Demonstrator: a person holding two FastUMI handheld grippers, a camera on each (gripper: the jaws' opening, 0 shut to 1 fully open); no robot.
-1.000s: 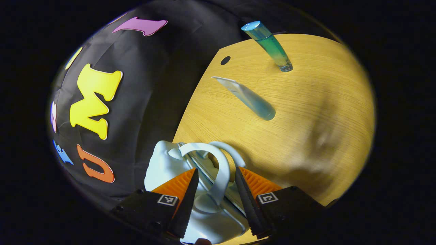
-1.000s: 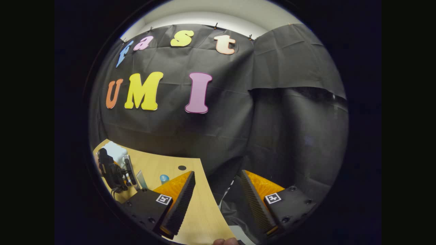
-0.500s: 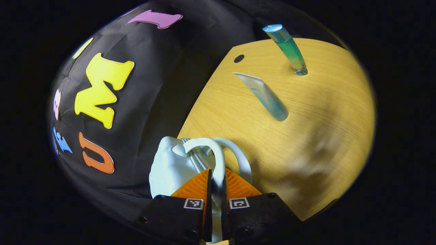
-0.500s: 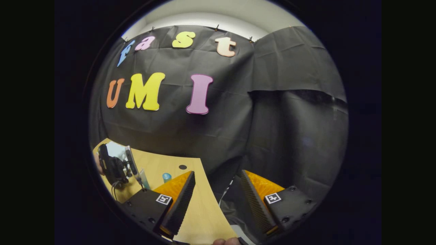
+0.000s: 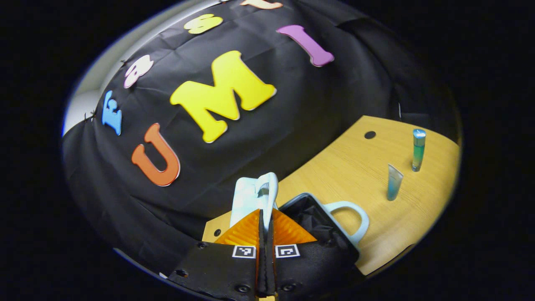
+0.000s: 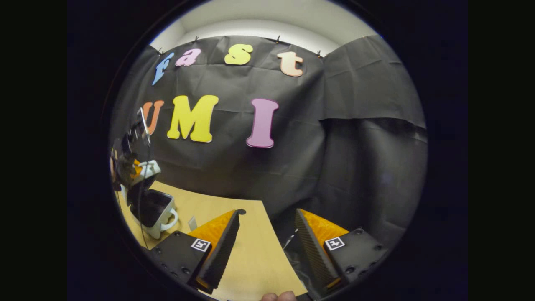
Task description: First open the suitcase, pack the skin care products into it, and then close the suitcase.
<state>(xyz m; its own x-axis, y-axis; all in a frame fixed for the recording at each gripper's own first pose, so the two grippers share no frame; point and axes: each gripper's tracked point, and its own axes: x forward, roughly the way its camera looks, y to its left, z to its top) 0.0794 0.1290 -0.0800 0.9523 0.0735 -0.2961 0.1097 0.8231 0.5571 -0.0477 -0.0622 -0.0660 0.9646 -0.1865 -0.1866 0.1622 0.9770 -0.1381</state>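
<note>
My left gripper (image 5: pixel 265 211) is shut on the pale blue handle (image 5: pixel 269 189) of the small suitcase's lid (image 5: pixel 245 197), which stands raised. Below it the suitcase's black lined inside (image 5: pixel 310 218) lies open, with the other handle (image 5: pixel 353 212) on its right. A clear blue tube (image 5: pixel 393 182) and a green-blue bottle (image 5: pixel 418 149) stand upright on the wooden table (image 5: pixel 359 167), to the right of the case. In the right gripper view, my right gripper (image 6: pixel 266 214) hangs open over the table's near corner, far from the open suitcase (image 6: pixel 153 207) and the left gripper (image 6: pixel 125 159) at the left.
The wooden table (image 6: pixel 246 251) has a curved back edge with a round cable hole (image 5: pixel 370 134). The black cloth wall stands close behind it. A fingertip (image 6: pixel 277 297) shows at the bottom edge of the right gripper view.
My left gripper shut on the lid's handle and swung it up, so the suitcase went from closed to open. The right gripper stayed open and hardly moved.
</note>
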